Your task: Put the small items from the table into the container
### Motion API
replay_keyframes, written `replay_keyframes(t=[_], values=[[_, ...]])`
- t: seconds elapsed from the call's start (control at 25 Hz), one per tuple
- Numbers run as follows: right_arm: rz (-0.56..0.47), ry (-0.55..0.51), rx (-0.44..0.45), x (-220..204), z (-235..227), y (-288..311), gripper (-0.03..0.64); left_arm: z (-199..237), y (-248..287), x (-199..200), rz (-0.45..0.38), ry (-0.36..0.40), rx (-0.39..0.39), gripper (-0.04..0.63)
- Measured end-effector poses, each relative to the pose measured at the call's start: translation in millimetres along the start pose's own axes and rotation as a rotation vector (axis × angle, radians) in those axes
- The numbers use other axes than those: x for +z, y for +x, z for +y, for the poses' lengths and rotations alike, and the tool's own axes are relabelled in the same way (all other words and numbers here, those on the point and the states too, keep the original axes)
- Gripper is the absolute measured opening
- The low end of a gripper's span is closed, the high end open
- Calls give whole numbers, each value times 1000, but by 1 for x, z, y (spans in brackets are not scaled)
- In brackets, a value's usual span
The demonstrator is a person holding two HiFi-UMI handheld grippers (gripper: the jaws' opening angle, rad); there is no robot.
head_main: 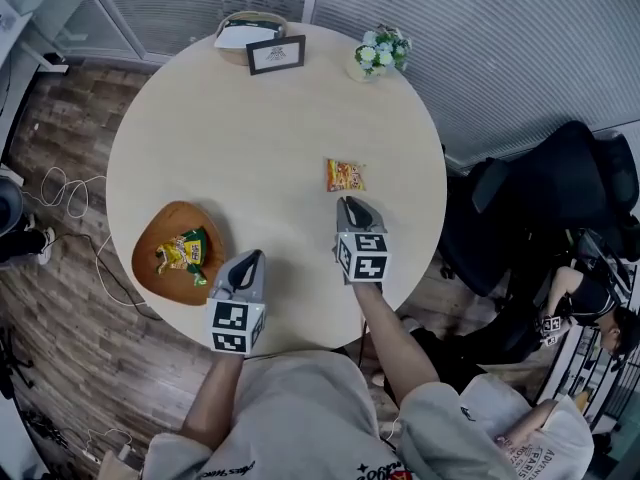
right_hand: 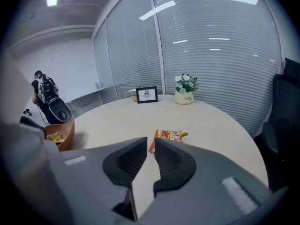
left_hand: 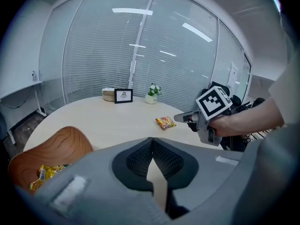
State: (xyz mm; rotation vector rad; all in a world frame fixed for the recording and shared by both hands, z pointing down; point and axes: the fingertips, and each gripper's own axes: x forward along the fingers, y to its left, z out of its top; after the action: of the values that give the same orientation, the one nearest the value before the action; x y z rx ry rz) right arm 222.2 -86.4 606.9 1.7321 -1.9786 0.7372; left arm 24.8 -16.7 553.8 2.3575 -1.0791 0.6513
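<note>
An orange snack packet [head_main: 345,175] [left_hand: 165,122] [right_hand: 171,135] lies flat on the round pale table [head_main: 270,128], right of centre. My right gripper [head_main: 350,204] [right_hand: 150,144] points at it from just short of its near edge, jaws a little apart with nothing between them. A wooden bowl [head_main: 158,230] [left_hand: 51,149] [right_hand: 67,131] sits at the table's front left and holds yellow and green packets [head_main: 183,253]. Just right of the bowl is my left gripper [head_main: 252,259] [left_hand: 151,142], its jaw tips touching and empty.
A framed picture [head_main: 276,55], a woven holder with a white item [head_main: 243,31] and a small flower pot [head_main: 378,56] stand along the far edge. A black chair [head_main: 560,198] and a seated person [head_main: 590,318] are off the table's right side. Cables [head_main: 60,188] lie on the floor at left.
</note>
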Motion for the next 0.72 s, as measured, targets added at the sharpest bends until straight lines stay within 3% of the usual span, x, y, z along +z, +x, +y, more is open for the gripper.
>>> replay_keyframes(t=[0.28,0.72], values=[[57,-25,-78,8,-43,47,124,6,-1,-6,19,-9,21,-2],[147,12,-119,-7,-61,79,126,16,-3,-7,21,-18,35,-2]])
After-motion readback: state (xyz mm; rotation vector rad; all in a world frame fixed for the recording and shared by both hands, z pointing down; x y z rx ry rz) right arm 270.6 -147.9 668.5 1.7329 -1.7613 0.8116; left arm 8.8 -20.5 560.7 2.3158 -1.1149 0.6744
